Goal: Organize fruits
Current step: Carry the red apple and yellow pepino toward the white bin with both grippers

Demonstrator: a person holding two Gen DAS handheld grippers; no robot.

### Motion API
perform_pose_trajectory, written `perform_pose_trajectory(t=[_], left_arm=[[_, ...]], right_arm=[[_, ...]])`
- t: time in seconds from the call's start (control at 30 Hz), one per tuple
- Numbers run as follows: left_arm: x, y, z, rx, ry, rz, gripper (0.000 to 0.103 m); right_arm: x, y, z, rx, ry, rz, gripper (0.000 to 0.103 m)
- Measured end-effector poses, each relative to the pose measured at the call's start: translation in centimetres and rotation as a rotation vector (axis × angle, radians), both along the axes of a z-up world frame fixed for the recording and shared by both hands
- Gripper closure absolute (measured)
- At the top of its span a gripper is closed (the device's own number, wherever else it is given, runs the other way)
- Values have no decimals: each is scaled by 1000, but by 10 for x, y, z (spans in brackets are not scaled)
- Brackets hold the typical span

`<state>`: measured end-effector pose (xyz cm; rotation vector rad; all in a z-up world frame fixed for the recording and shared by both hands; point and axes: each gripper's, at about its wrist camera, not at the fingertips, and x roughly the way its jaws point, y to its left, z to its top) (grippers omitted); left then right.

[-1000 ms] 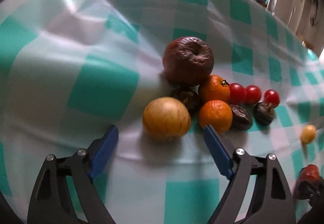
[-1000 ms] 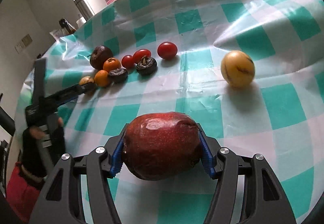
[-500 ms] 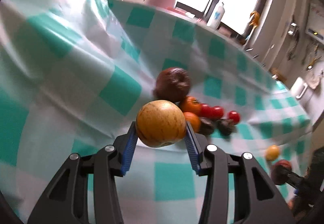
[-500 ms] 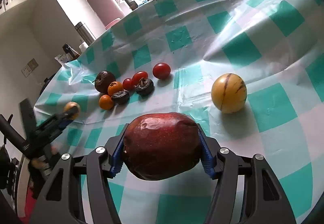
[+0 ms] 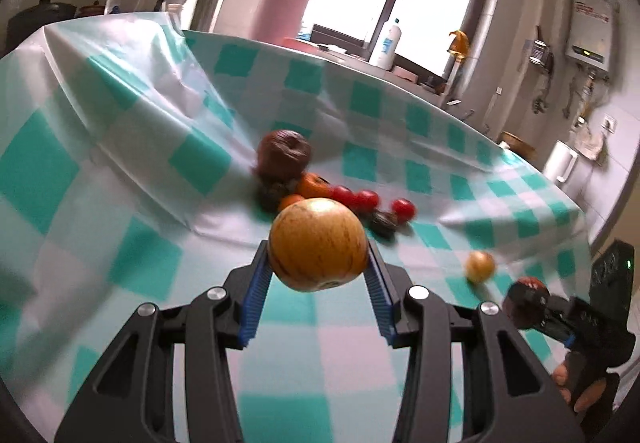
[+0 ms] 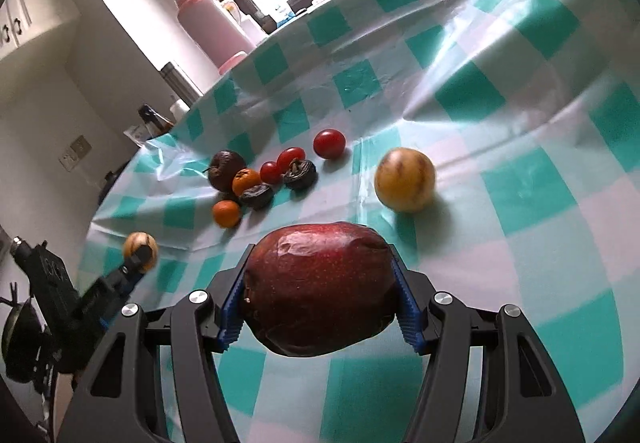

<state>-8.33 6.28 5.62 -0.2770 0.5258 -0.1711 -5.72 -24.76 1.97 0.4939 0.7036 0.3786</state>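
Yellow streaked fruit [image 5: 318, 245] pinched in left gripper [image 5: 318, 275], lifted off checked cloth [image 5: 120, 203]. Right gripper [image 6: 320, 303] clamps red apple [image 6: 318, 289]. Advice: carry both level, lower beside matching fruit [image 6: 405, 179], then release.

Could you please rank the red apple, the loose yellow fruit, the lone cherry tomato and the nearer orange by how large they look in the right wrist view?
1. red apple, though it is nearest the camera
2. yellow fruit
3. cherry tomato and orange: too alike to rank
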Motion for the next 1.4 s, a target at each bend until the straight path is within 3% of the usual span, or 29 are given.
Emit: perform_pose_trajectory(t=[0.53,0.8,1.07,1.23,1.4], left_arm=[[-55,-137,-6,120,44,-341,57],[-86,-201,-2,227,19,-495,57],[-126,-272,-3,316,-16,-709,57],[-146,-317,-13,343,18,-861,57],[-170,-361,-32,413,36,-992,57]], right_arm=[[-122,-72,7,-112,-106,-88,42],[-180,-123,1,-126,-163,-177,42],[-233,-170,-3,-134,-200,-283,42],[-264,-202,-15,-160,-165,-372,42],[-281,-235,-39,-215,-51,-497,42]])
